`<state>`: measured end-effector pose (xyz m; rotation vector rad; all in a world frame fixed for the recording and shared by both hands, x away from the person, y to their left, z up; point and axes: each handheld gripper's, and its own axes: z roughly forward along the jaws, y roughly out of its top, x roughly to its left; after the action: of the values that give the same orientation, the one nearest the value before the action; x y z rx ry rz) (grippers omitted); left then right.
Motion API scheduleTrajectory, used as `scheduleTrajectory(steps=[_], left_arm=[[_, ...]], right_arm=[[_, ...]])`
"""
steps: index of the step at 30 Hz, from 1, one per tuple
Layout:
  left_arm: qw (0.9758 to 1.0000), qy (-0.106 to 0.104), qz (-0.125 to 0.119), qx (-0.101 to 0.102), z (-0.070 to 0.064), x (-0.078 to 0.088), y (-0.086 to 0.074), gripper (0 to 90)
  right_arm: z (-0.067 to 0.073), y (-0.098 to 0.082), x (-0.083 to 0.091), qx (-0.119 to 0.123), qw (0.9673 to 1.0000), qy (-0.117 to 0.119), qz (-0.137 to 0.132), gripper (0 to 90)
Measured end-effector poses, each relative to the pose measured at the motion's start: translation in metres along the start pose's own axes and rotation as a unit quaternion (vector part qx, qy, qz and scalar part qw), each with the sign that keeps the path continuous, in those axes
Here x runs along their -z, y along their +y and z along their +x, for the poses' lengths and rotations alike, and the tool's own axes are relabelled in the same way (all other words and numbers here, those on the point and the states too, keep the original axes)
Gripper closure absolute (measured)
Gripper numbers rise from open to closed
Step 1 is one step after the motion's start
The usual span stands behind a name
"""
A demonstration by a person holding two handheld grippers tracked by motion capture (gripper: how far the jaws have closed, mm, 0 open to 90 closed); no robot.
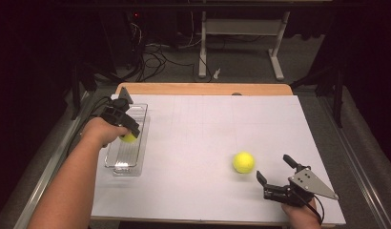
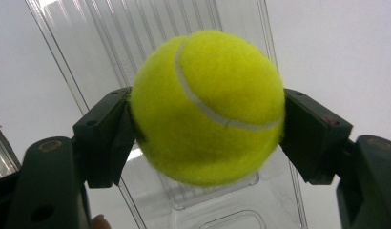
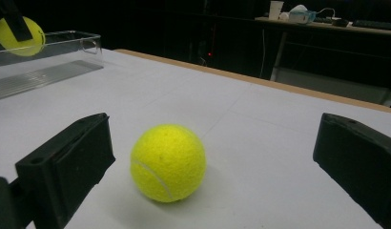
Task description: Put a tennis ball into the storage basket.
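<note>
— High view first: what is the left hand (image 1: 104,130) doing?
— It is coming in from the lower left with the forearm stretched up the table (image 1: 212,119) edge, and it is holding the left claw (image 1: 128,133) over the clear tray (image 1: 145,113), pointing down and to the right.
— Is that claw gripping anything?
— Yes. From the left gripper view its two black pads are pressing on either side of a ball (image 2: 208,107), and the ball is hanging above the ribbed tray (image 2: 112,33) floor, not resting on it.
— And the right hand (image 1: 301,212)?
— It is sitting at the near edge of the table, lower right, with its grey plate on top and the right claw (image 1: 274,168) pointing up and left, lying roughly level.
— How is that claw standing?
— It is gaping wide, with nothing between the pads. The second ball (image 1: 243,162) is lying on the table just ahead of it, apart from both jaws.
— Does the right gripper view agree?
— It does: the second ball (image 3: 168,163) is sitting on the white sheet between the two spread jaws but farther out, touching neither. Far off at the upper left, the gripped ball (image 3: 19,36) is showing above the tray (image 3: 65,52) wall.
</note>
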<state>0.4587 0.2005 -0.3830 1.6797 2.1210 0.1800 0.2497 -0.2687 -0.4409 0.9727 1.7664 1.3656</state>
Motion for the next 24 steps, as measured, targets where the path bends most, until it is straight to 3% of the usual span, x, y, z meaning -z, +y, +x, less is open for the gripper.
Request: scheduleTrajectory(steps=[9,12,15,18,24], left_arm=[[1.0,0.004,0.001,0.002,-0.002,-0.001,0.001,26.2],[1.0,-0.006,-0.002,-0.001,-0.003,0.002,0.001,25.5],[0.9987,-0.047,-0.007,0.018,-0.004,0.012,0.006,11.2],[0.999,-0.044,-0.003,-0.002,-0.005,0.016,0.003,0.8],[0.999,-0.042,-0.006,-0.011,-0.007,0.021,-0.001,0.9]], right_arm=[[0.0,0.0,0.0,0.0,1.0,0.0,0.0,0.4],[0.0,0.0,0.0,0.0,1.0,-0.001,0.0,0.4],[0.0,0.0,0.0,-0.001,1.0,-0.001,-0.001,0.4],[0.0,0.0,0.0,0.0,1.0,0.0,-0.001,0.4],[0.0,0.0,0.0,0.0,1.0,-0.001,-0.001,0.4]])
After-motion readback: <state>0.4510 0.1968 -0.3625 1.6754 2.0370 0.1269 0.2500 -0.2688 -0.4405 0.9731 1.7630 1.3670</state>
